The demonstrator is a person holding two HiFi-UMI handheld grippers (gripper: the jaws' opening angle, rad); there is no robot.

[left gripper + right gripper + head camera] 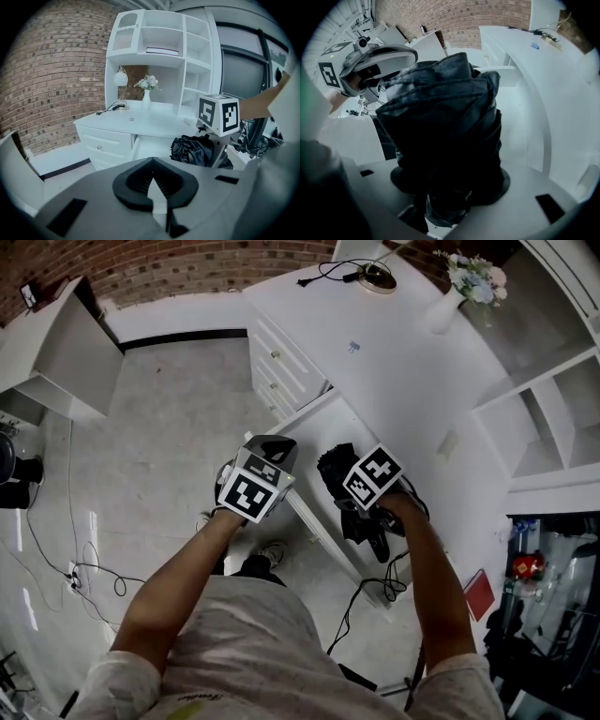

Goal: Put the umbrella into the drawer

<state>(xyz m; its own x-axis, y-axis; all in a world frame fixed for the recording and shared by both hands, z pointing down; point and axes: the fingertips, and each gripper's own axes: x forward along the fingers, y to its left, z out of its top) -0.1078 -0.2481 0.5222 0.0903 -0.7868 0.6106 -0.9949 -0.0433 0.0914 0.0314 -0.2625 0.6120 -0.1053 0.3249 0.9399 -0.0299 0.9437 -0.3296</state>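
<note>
Plainly the carrying step is in hand: the right gripper (354,487) is clenched on the folded black umbrella (440,117), whose crumpled fabric fills the right gripper view and bulges out over both jaws. In the head view the umbrella hangs above the open drawer (314,423), which is pulled out from the white desk (394,362), so my judgement is that the bundle is at the mouth of the drawer but not yet laid inside. The left gripper (157,193) hovers just beside the drawer's outer edge with its jaws drawn together on nothing, and seems to have no share in the work for now. The next move, as I read it, calls for lowering the umbrella until it rests on the drawer floor, turned so that its length fits within the drawer walls, and only then letting the jaws part; pushing the drawer shut may follow, though the task sentence does not ask for it. Several things are hard to make out: the umbrella hides the right jaws' tips and whatever part of it they pinch, the handle or the strap cannot be told apart from the cloth, and the head view shows only part of the drawer's inside, so whether anything already lies in it cannot be said
</note>
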